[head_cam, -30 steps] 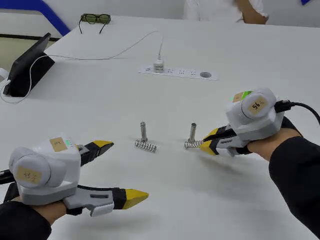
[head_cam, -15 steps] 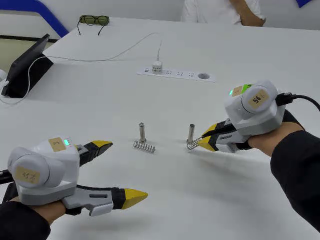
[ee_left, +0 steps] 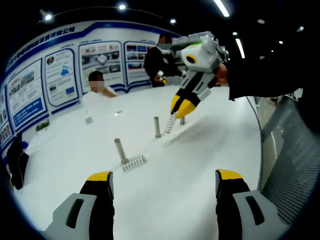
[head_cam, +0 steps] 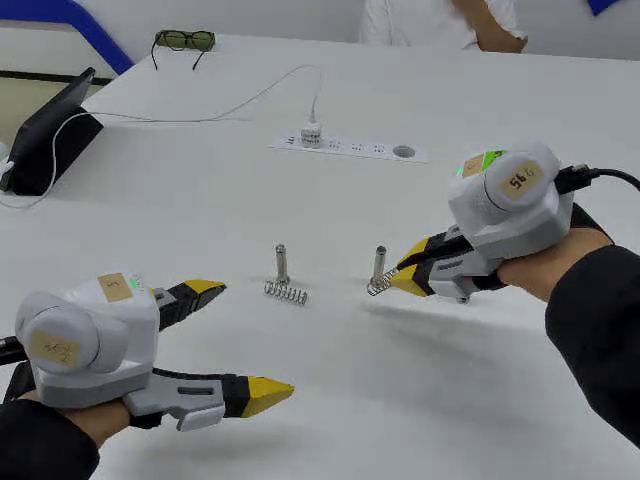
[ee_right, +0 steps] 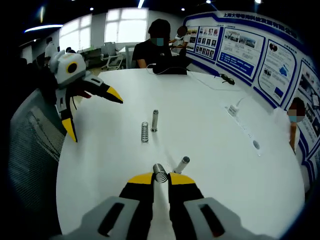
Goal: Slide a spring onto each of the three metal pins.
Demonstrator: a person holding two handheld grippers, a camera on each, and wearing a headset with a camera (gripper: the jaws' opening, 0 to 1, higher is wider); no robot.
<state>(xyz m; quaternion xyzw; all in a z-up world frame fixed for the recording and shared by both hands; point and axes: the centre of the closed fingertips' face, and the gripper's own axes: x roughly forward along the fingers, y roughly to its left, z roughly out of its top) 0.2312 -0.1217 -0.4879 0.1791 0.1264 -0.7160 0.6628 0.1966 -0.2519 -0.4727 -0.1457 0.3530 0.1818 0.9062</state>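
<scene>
Reads as bright bare metal on the left pin (head_cam: 281, 263), the right pin (head_cam: 379, 262) and the wire spring (head_cam: 378, 285) at its 6 o'clock, smooth matt white on the table (head_cam: 330, 410), satiny hard plastic on the right gripper (head_cam: 400, 281).

This is an office-style meeting or showroom space. A broad white conference table (head_cam: 200, 200) carries a flat white power strip (head_cam: 350, 148) and a black tablet on a stand (head_cam: 45, 125). Blue-framed printed information boards (ee_left: 60, 72) line the walls beneath round ceiling spotlights (ee_left: 121, 7).
</scene>
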